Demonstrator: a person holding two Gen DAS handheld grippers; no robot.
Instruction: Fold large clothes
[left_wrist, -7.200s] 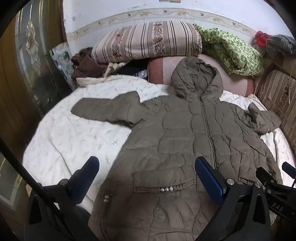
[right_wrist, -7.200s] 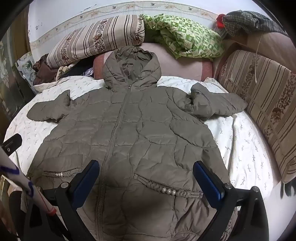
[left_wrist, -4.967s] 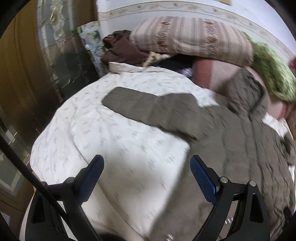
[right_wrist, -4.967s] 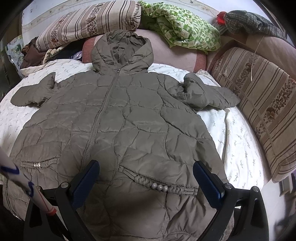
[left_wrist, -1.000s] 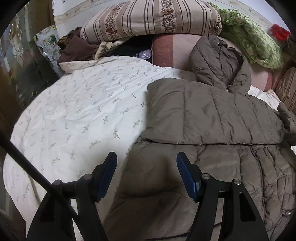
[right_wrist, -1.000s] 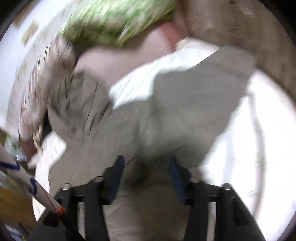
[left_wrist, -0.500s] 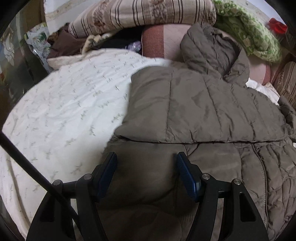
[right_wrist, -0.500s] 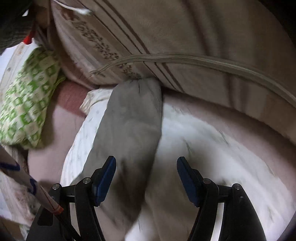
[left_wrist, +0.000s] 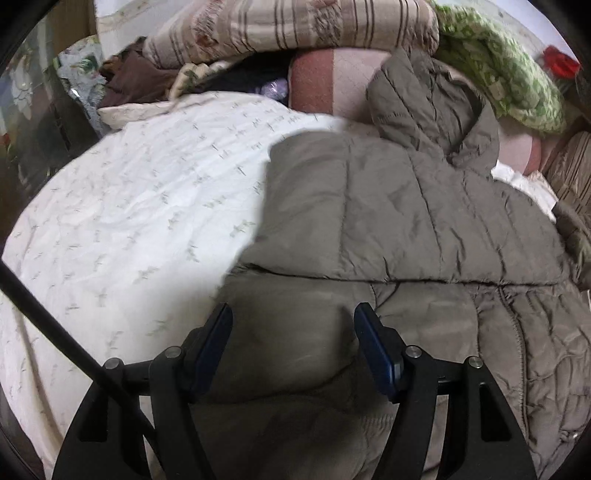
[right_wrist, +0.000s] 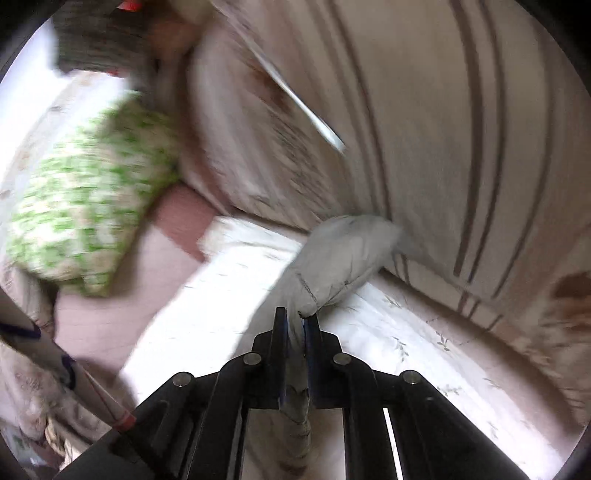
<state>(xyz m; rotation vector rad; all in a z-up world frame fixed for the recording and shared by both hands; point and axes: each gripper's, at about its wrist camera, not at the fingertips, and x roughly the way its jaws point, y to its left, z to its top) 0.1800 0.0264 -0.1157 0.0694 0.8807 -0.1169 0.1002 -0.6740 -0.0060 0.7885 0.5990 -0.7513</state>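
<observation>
An olive quilted hooded jacket (left_wrist: 424, 332) lies face up on the white bed sheet (left_wrist: 147, 192), with its left sleeve (left_wrist: 369, 210) folded flat across the chest. My left gripper (left_wrist: 292, 314) is open, low over the jacket's side edge just below that folded sleeve, and puffy fabric lies between its blue pads. In the right wrist view my right gripper (right_wrist: 294, 317) is shut on the cuff end of the other sleeve (right_wrist: 343, 254). That sleeve bunches ahead of the jaws, against the striped cushion. The rest of the jacket is hidden in this view.
A striped cushion (right_wrist: 443, 147) walls the bed's right side. At the head are a striped pillow (left_wrist: 288, 22), a green patterned quilt (left_wrist: 498, 62), a pink bolster (left_wrist: 321, 85) and dark clothes (left_wrist: 129, 77). Bare sheet lies left of the jacket.
The right gripper swung out to the sleeve's end by the striped cushion and shut on the cuff. The left gripper moved slightly down and onto the jacket's side, still open.
</observation>
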